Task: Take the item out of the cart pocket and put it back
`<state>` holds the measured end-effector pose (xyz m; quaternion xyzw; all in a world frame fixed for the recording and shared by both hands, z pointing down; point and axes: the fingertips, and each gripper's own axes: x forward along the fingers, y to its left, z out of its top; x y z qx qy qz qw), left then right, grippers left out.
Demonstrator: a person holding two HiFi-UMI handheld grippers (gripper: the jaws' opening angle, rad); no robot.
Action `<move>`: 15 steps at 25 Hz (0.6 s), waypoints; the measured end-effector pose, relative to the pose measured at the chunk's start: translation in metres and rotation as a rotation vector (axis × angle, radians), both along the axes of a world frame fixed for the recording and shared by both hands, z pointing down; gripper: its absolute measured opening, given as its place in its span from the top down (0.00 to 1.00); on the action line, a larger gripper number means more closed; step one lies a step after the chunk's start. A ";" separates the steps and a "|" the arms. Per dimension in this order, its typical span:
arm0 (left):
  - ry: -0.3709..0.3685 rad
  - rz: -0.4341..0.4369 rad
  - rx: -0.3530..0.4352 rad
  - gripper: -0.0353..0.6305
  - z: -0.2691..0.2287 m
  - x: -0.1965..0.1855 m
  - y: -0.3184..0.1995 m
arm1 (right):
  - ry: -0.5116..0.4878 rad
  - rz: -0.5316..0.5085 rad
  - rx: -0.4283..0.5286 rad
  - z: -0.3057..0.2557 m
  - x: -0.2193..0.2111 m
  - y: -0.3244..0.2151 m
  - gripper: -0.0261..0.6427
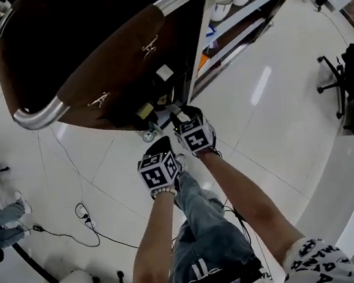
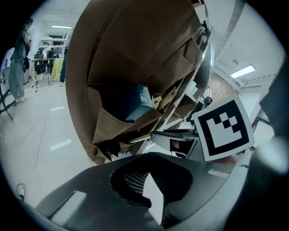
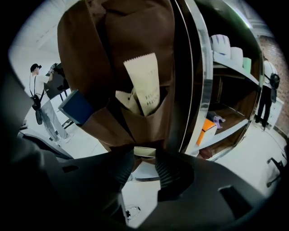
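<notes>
Where the ribbed pads of the right gripper (image 3: pixel 144 158) close, a small flat cream packet (image 3: pixel 144 151) fills the gap, held just below the brown cart pocket (image 3: pixel 135 125). A taller cream sachet (image 3: pixel 145 83) with a zigzag-cut top stands upright in that pocket. A blue box (image 3: pixel 76 107) sits in the neighbouring one. The left gripper (image 2: pixel 149 175) is empty, its tips together.

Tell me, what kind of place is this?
Probably a big indoor lab or test hall, not a real hotel. A housekeeping-style cart with a brown bag and shelves of white rolls stands on a glossy white floor, with loose cables and equipment stands about.
</notes>
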<state>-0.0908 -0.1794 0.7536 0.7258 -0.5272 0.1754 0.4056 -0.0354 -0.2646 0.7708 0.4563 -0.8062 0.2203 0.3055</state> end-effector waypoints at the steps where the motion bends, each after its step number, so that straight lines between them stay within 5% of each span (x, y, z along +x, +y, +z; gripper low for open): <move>1: 0.003 -0.004 -0.011 0.95 0.006 0.000 -0.002 | 0.002 -0.004 -0.010 0.007 -0.003 -0.004 0.72; 15: 0.030 -0.043 -0.053 0.95 0.034 -0.007 0.000 | 0.008 -0.001 -0.084 0.082 -0.027 -0.033 0.72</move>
